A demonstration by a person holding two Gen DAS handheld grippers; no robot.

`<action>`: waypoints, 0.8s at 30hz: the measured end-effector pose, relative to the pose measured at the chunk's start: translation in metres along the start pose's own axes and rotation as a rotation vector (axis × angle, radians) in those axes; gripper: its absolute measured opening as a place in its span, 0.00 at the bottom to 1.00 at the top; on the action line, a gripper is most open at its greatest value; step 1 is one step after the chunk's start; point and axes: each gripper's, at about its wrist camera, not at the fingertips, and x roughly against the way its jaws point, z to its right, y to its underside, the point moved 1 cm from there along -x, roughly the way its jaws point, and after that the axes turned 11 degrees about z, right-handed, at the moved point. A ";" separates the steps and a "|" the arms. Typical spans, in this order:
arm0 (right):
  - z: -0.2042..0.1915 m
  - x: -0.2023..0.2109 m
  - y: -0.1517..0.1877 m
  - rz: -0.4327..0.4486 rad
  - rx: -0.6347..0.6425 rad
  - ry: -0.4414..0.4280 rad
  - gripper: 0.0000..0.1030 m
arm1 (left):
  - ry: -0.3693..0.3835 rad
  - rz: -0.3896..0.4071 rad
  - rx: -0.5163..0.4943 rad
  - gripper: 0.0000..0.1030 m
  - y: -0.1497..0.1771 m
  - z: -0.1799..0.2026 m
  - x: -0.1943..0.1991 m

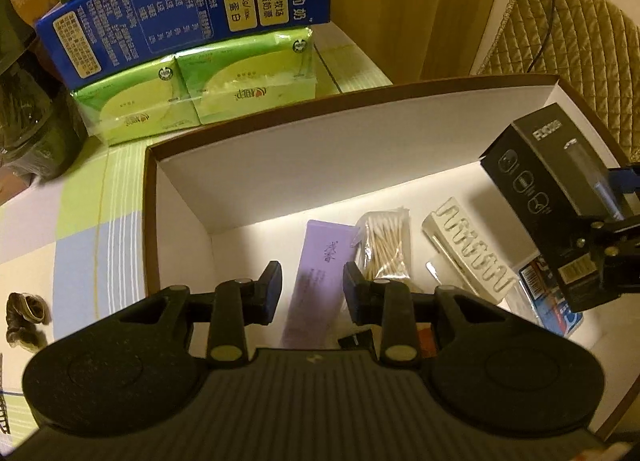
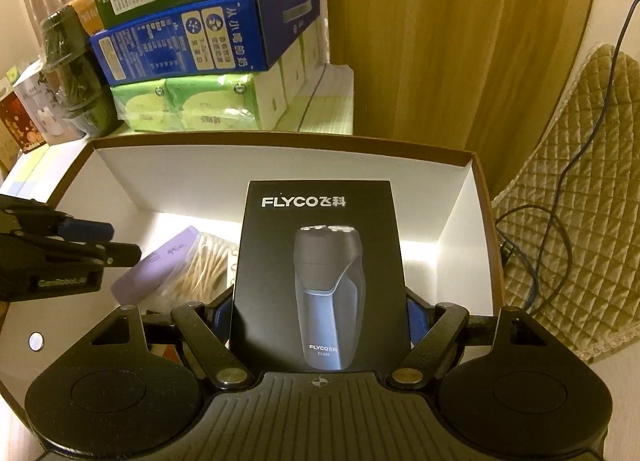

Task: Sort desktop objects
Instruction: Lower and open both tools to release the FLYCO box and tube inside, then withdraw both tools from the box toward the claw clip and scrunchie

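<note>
The open white storage box [image 2: 460, 197] fills your view, and your right gripper [image 2: 320, 325] holds the black shaver box [image 2: 320, 273] upright above its right half, jaws clenched on the lower sides. Lower it straight towards the bare floor at 1 o'clock, keeping it clear of the right wall, and let go only once it rests. Your left gripper [image 1: 312, 289] hangs released and empty over the purple packet [image 1: 316, 269]. Mind the cotton swab bag [image 1: 386, 241] at 10 o'clock of the shaver box, and the small white clip [image 1: 468, 249] beside it.
</note>
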 end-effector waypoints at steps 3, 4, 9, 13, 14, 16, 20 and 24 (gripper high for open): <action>-0.002 -0.003 -0.001 0.000 0.002 0.006 0.74 | 0.008 0.000 0.004 0.30 0.001 -0.003 0.003; -0.002 -0.003 -0.001 0.002 0.002 0.010 0.74 | 0.018 -0.002 0.009 0.31 0.001 -0.004 0.004; -0.002 -0.006 -0.002 0.037 -0.003 0.015 0.74 | 0.040 0.014 0.014 0.39 0.001 -0.005 0.015; -0.001 0.004 -0.006 0.078 -0.043 -0.026 0.81 | 0.056 0.032 0.012 0.53 0.000 -0.005 0.027; -0.002 0.008 -0.007 0.086 -0.041 -0.028 0.88 | 0.060 0.038 0.014 0.58 0.000 -0.006 0.030; -0.006 0.020 -0.005 0.110 -0.023 -0.035 0.93 | 0.072 0.052 0.019 0.63 0.001 -0.007 0.040; -0.015 0.039 0.005 0.120 -0.018 -0.048 0.98 | 0.089 0.071 0.030 0.73 0.004 -0.008 0.061; -0.025 0.056 0.020 0.121 -0.026 -0.064 0.98 | 0.083 0.100 0.027 0.81 0.010 -0.009 0.084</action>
